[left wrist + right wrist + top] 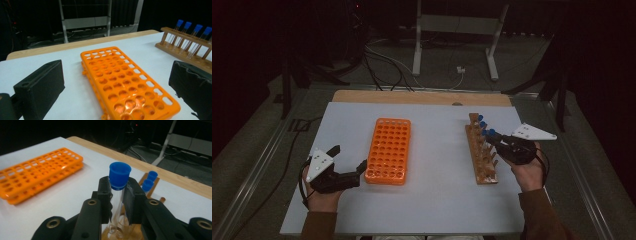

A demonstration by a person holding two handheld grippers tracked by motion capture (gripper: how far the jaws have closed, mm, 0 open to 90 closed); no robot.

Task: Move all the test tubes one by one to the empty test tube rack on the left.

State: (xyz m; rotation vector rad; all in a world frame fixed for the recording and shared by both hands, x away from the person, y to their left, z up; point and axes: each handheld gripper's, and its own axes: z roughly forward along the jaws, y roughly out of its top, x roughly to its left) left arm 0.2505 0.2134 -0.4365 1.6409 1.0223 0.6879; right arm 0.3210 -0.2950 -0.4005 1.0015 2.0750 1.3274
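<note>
Dark curtains and a white metal frame are standing behind the table (pixel 422 210), whose pale sheet is lying over a wooden top with black cables trailing on the floor beyond it. Near the middle-left an orange tube rack (pixel 389 150) is lying flat, its rows of holes all bare. Over on the right a wooden rack (pixel 482 155) is running away from the person, with blue-capped tubes (pixel 482 124) standing at its far end.

At the person's right, the right gripper (pixel 495 138) is pinching one test tube (pixel 117 195) just below its blue cap; the jaws are pressing on the clear glass from both sides. The tube is standing upright between them, directly above the wooden rack, and its lower end is showing close over the wood in the right gripper view, though I cannot tell whether it is touching.

At the person's left, the left gripper (pixel 348 159) is hovering just beside the near corner of the orange tube rack, jaws spread wide with nothing between them.
</note>
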